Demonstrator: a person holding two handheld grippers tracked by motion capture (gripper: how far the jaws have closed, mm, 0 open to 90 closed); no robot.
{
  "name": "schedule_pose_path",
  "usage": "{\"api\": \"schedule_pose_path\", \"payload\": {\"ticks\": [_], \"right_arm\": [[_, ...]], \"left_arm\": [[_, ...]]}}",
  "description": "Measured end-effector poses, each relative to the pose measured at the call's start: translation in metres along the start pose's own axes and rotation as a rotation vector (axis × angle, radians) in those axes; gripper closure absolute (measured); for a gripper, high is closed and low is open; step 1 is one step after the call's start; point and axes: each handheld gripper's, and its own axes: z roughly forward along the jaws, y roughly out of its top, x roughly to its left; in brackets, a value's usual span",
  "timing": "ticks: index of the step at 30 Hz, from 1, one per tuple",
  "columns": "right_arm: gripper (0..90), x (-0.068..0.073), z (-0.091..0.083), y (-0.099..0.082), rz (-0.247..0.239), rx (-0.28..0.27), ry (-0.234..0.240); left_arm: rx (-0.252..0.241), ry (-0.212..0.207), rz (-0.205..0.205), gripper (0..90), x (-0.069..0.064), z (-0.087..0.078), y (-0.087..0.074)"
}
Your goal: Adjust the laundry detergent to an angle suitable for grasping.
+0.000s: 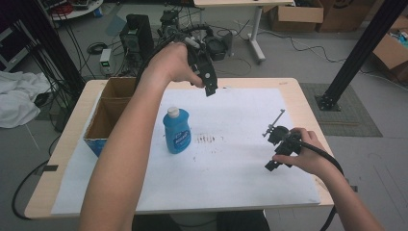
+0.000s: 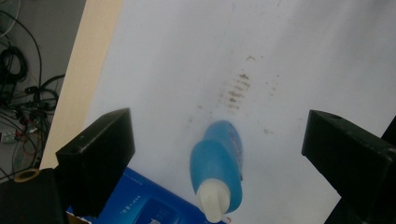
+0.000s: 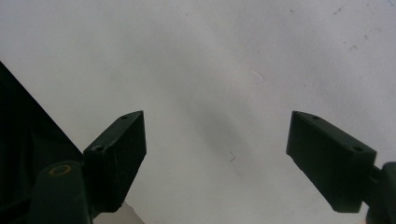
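A light wooden desk (image 1: 67, 139) with rounded corners carries a large white paper sheet (image 1: 231, 168) that covers most of its top, leaving bare wood along the left, far and right edges. A patch of small brown smudges (image 1: 207, 139) marks the sheet near its middle. Just left of those marks stands an upright blue plastic bottle with a white cap (image 1: 176, 131), resting on the sheet. At the far left of the desk sits an open brown cardboard box with a blue outer face (image 1: 107, 120), divided into two compartments, its near corner overlapping the sheet's left edge.
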Motion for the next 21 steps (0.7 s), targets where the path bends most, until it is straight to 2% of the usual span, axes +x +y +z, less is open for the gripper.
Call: {"api": "schedule_pose_path", "payload": {"ticks": [8, 13, 21], "right_arm": [[18.8, -0.0009, -0.0015, 0.0014, -0.007, -0.007, 0.009], [18.4, -0.0042, -0.004, 0.0027, -0.002, -0.026, 0.017], [18.3, -0.0049, -0.0037, 0.006, -0.003, -0.039, 0.02]], "left_arm": [[0.011, -0.011, -0.009, 10.0, 0.0044, 0.0017, 0.0001], [0.0, -0.011, -0.012, 9.9, 0.0051, 0.0008, -0.0004], [0.026, -0.007, -0.019, 9.9, 0.0062, 0.0042, -0.0048]]}}
